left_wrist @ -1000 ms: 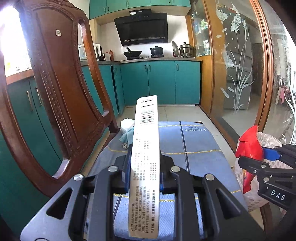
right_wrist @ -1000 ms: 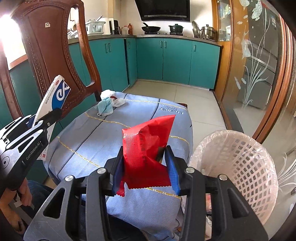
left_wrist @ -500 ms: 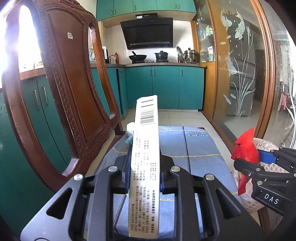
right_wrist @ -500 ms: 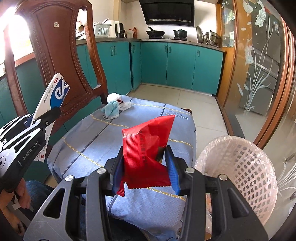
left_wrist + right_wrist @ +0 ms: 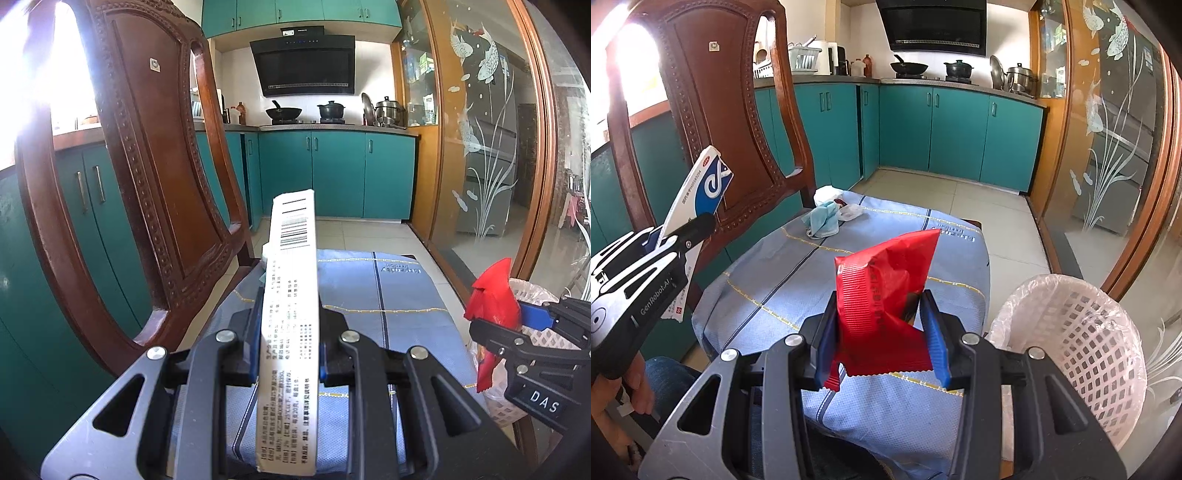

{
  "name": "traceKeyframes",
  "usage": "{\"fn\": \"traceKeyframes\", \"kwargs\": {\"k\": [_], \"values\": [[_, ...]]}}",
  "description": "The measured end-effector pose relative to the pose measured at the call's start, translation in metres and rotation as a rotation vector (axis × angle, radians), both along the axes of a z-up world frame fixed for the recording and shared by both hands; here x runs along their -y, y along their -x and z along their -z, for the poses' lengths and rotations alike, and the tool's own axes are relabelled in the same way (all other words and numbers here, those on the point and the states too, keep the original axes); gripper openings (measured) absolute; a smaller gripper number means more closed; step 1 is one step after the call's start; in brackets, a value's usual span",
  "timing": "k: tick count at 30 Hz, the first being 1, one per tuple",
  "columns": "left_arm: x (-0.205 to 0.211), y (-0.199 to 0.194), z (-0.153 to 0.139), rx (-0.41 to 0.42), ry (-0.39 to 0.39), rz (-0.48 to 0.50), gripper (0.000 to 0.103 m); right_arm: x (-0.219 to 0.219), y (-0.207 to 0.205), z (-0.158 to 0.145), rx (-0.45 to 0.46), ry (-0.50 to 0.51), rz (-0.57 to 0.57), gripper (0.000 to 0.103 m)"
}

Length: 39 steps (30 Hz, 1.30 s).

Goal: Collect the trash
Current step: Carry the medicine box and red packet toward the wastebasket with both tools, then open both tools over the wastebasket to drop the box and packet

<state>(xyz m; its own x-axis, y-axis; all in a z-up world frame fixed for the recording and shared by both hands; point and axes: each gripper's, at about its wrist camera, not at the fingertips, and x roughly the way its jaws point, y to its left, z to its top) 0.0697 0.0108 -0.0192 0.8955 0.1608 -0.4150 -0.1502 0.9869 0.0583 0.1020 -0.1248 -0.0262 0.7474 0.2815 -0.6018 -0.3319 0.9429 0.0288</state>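
Observation:
My left gripper (image 5: 288,343) is shut on a flat white carton (image 5: 291,314) with a barcode, held upright above the blue cloth; it also shows in the right wrist view (image 5: 698,206) with a blue logo. My right gripper (image 5: 879,332) is shut on a red crinkled wrapper (image 5: 882,295), which also shows in the left wrist view (image 5: 491,295). A white lattice trash basket (image 5: 1071,347) with a plastic liner stands to the right of the wrapper, below it. A blue face mask (image 5: 822,221) and crumpled white tissue (image 5: 827,192) lie at the cloth's far end.
A blue cloth (image 5: 798,280) covers the seat under both grippers. A carved wooden chair back (image 5: 147,177) rises at the left. Teal cabinets (image 5: 336,173), a stove with pots and a glass sliding door (image 5: 491,147) stand beyond.
Both grippers have risen and tilted up a little with their loads still held. The basket sits lower in both views.

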Motion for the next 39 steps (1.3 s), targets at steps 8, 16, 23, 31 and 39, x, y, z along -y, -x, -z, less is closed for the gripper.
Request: {"fn": "traceKeyframes", "kwargs": {"k": [8, 16, 23, 31, 39], "values": [[0.000, 0.002, -0.001, 0.007, 0.004, -0.011, 0.023, 0.002, 0.000, -0.002, 0.012, 0.005, 0.010, 0.043], [0.003, 0.004, -0.001, 0.010, -0.002, -0.013, 0.023, 0.002, 0.001, -0.002, 0.014, 0.002, 0.010, 0.043], [0.004, 0.004, 0.001, 0.003, -0.004, -0.008, 0.023, 0.002, 0.000, 0.000, 0.011, 0.003, 0.012, 0.043], [0.034, -0.011, -0.004, -0.027, 0.030, 0.163, 0.023, 0.043, -0.001, -0.018, 0.066, -0.018, 0.100, 0.043], [0.115, -0.053, 0.015, -0.141, 0.172, 0.541, 0.023, 0.157, 0.014, -0.015, 0.058, -0.008, 0.354, 0.043]]}}
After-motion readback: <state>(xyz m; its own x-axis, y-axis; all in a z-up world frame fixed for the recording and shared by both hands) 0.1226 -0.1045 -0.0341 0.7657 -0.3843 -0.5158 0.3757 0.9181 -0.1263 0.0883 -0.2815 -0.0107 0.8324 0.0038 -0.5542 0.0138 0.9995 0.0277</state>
